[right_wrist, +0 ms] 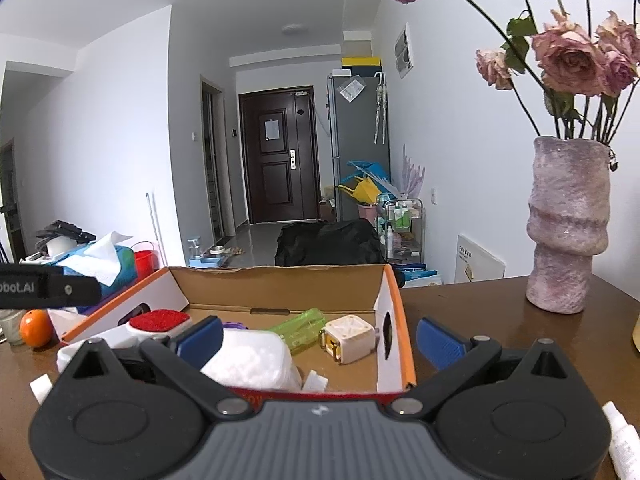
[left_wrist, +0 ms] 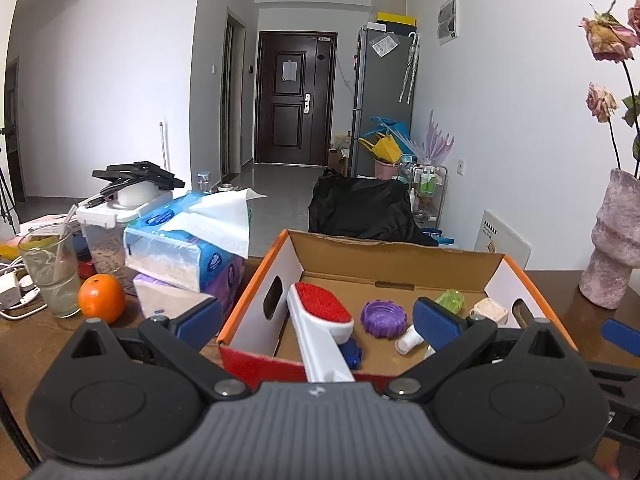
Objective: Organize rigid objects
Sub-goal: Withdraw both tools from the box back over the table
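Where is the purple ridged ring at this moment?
In the left wrist view, the purple ridged ring lies on the floor of the cardboard box, near its middle, just right of the red-padded brush and left of the green clear piece.

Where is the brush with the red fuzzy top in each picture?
Left wrist view: the brush lies in the left part of the box, between the open left gripper's fingers, handle toward the camera.
Right wrist view: the brush peeks out at the box's left side, behind the open right gripper's left finger.
Shared landmark: the orange left of the box.
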`<state>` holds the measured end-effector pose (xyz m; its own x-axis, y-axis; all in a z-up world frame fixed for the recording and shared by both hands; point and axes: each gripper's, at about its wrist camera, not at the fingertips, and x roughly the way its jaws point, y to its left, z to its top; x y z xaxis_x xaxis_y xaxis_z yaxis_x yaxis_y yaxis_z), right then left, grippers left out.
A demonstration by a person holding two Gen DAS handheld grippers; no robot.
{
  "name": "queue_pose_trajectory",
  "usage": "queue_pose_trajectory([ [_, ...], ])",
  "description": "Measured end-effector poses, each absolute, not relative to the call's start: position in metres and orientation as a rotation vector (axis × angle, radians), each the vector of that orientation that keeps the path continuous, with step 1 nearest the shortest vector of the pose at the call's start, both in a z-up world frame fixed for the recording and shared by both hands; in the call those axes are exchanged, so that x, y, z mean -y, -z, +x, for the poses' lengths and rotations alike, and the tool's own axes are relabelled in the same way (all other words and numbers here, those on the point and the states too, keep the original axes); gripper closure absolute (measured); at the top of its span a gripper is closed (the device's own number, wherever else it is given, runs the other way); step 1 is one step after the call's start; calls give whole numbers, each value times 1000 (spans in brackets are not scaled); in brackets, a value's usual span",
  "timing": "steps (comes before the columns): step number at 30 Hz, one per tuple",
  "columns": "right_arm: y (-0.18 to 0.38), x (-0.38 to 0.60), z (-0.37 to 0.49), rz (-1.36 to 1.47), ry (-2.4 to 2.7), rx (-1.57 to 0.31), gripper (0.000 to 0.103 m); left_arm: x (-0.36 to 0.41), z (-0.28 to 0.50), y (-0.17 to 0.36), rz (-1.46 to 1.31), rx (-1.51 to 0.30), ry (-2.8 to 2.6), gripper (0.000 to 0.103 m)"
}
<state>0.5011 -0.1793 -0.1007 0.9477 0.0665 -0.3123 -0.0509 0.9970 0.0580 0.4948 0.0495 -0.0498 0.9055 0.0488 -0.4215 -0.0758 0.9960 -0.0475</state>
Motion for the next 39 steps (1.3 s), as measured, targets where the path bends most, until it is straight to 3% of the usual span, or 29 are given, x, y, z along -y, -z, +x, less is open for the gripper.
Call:
queue_pose_trajectory([
  [39,109,216,376,35,-13,-344,0,-49,366,69,-104,-491,-100,0],
])
